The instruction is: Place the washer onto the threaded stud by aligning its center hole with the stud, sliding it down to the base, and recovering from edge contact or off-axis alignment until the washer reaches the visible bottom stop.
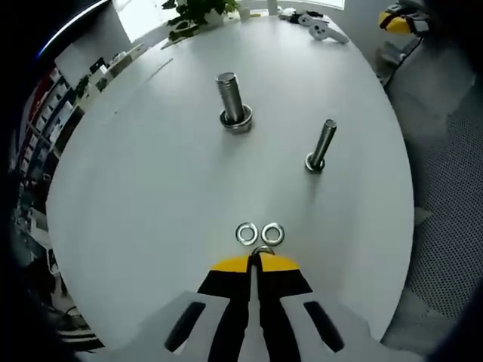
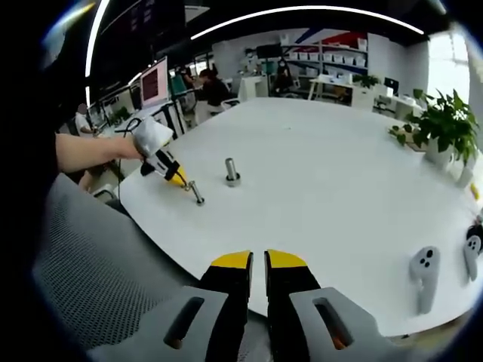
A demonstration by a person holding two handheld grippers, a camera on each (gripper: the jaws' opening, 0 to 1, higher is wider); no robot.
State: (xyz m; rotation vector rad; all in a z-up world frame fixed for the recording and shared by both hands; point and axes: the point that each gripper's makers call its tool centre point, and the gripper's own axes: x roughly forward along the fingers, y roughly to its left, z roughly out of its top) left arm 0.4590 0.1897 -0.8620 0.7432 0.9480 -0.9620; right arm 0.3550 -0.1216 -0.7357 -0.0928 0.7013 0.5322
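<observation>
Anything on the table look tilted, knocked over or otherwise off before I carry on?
The thin metal stud leans toward the right in the left gripper view, while the thick threaded stud with a washer at its base stands close to upright. Two loose silver washers lie flat beside each other near the left gripper. Nothing looks spilled or damaged.

Both grippers share one build: the left gripper (image 1: 256, 260) and the right gripper (image 2: 256, 260) have yellow-tipped black jaws on pale grey slotted bodies. The person's hand (image 2: 149, 137) wears a white glove.

Two low views over one shared table (image 1: 151, 188).
</observation>
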